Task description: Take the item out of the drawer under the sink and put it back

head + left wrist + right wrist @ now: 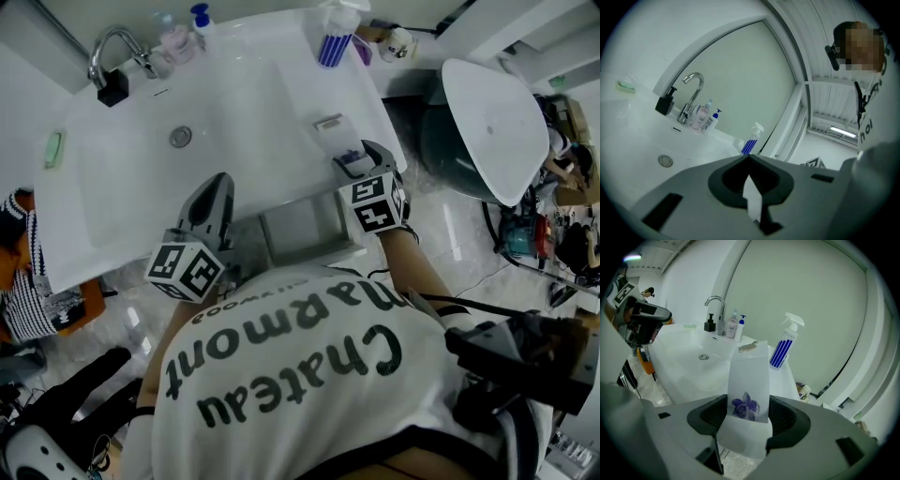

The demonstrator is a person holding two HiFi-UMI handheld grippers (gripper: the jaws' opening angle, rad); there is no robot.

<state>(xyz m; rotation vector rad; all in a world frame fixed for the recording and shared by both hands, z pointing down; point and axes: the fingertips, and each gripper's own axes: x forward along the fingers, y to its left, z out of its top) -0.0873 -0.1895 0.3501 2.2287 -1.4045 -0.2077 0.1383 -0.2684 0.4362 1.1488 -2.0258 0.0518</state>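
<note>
The right gripper (362, 159) has its fingers clamped on a white pack (749, 380) with a purple flower printed on it. In the right gripper view the pack stands upright between the dark pads and rises well above them. From the head view, the pack (348, 162) is out of the drawer (300, 230) and is held at the front right edge of the tabletop (272, 103). The drawer is pulled open under the sink (131, 187), just left of and below that gripper. Its inside looks grey, and I cannot tell what lies in it.

The left gripper (221, 185) hangs in front of the sink, left of the drawer, and points about level toward the basin. Its fingers are together, with the tips meeting and nothing held between them. The left gripper view shows only a pale sliver below the closed tips.

At the back of the tabletop are a chrome faucet (112, 47) and a black dispenser (112, 89) beside it. A pump bottle (200, 19) and a blue-striped spray bottle (336, 37) stand farther right. A green bar (54, 148) lies at the tabletop's left end. The drain (180, 137) sits in the middle of the basin. The person wears a white printed shirt (309, 394).
</note>
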